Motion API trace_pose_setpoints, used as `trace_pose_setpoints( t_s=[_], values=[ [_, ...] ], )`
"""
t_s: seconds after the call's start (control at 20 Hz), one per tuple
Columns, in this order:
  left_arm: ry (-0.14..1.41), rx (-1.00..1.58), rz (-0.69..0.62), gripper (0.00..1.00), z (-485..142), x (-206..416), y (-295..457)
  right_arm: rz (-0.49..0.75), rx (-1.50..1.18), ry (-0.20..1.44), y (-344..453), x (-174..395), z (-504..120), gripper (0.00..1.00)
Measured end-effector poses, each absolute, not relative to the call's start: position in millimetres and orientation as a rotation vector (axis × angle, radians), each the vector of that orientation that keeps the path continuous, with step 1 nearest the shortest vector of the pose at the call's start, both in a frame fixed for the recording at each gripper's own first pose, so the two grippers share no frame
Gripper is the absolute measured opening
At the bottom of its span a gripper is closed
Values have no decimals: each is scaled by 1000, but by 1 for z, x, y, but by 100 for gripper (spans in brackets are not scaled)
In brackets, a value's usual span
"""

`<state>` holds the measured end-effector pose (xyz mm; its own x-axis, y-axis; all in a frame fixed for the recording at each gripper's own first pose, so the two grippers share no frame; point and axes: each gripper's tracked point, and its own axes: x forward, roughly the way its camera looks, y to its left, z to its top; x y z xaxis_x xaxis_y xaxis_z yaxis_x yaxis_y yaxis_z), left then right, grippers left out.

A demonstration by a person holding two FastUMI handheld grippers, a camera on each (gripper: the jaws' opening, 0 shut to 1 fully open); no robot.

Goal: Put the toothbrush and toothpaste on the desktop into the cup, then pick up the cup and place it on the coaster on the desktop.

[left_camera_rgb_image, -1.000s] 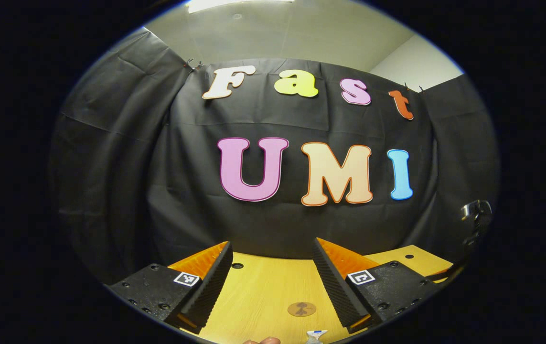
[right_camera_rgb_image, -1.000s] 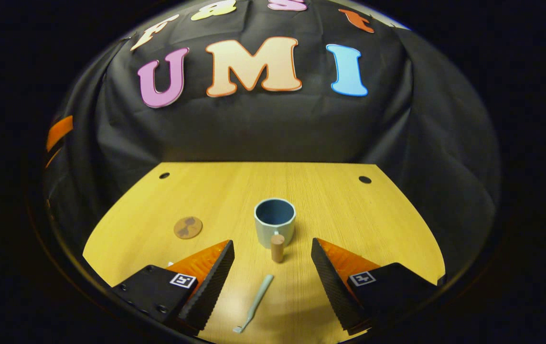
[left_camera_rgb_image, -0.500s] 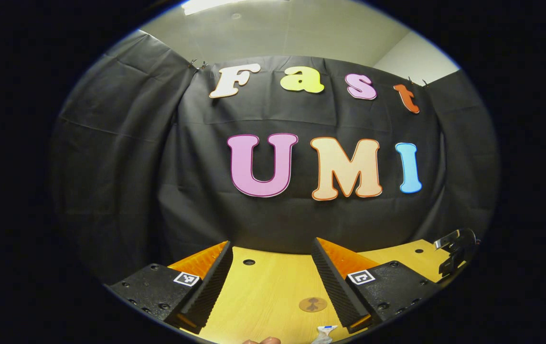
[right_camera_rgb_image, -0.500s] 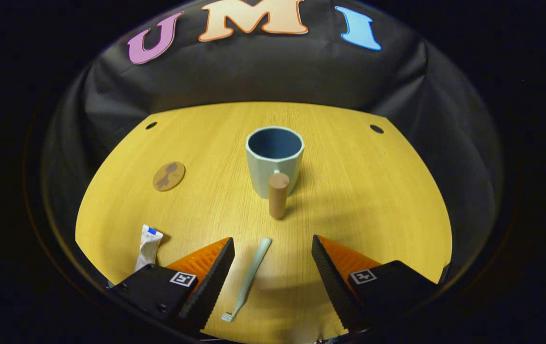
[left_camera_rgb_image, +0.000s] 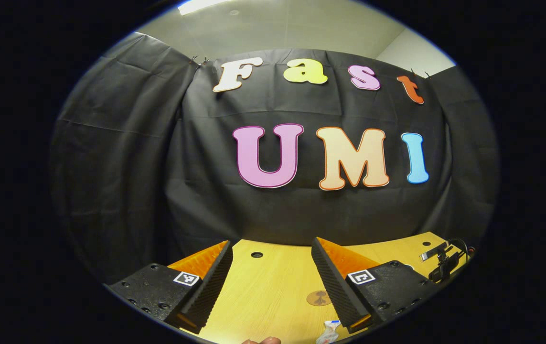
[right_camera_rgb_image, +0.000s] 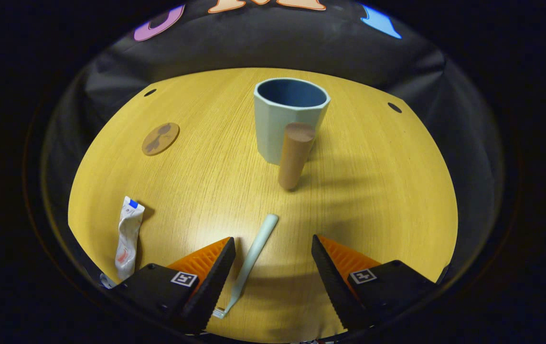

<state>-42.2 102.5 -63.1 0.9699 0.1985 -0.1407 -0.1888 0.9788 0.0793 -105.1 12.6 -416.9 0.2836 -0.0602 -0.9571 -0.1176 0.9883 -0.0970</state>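
I am holding the right gripper (right_camera_rgb_image: pixel 273 272) low over the wooden counter (right_camera_rgb_image: pixel 373 191), its fingers standing apart with nothing between them but the pale green toothbrush (right_camera_rgb_image: pixel 250 260), which is lying flat on the wood, bristle end nearest the camera and handle pointing toward the cup (right_camera_rgb_image: pixel 289 117). The pale cup with the blue inside is standing upright farther back, its round wooden handle (right_camera_rgb_image: pixel 294 155) facing me. The crumpled white toothpaste (right_camera_rgb_image: pixel 127 236) tube is lying well off to the left near the counter's edge, and the round brown coaster (right_camera_rgb_image: pixel 160 138) is sitting beyond it, apart from the cup. In the left gripper view, I am keeping the left gripper (left_camera_rgb_image: pixel 273 286) above the counter, fingers likewise spread and gripping nothing; the coaster (left_camera_rgb_image: pixel 319 298) and the toothpaste's end (left_camera_rgb_image: pixel 328 330) are showing just beside its right finger.
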Motion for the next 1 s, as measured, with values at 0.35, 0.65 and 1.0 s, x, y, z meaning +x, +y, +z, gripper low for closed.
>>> trace_pose_setpoints(
  t_s=[0.35, 0.65, 1.0],
  values=[
    [155, 61, 178, 96, -68, -43, 96, 70, -126, 1345, 12, -106, -423, 78],
    [203, 55, 156, 96, -88, -45, 85, 104, -97, 1383, 9, -101, -424, 13],
    [316, 42, 69, 96, -134, -48, 54, 138, -119, 1345, 8, -100, -423, 4]
  ],
)
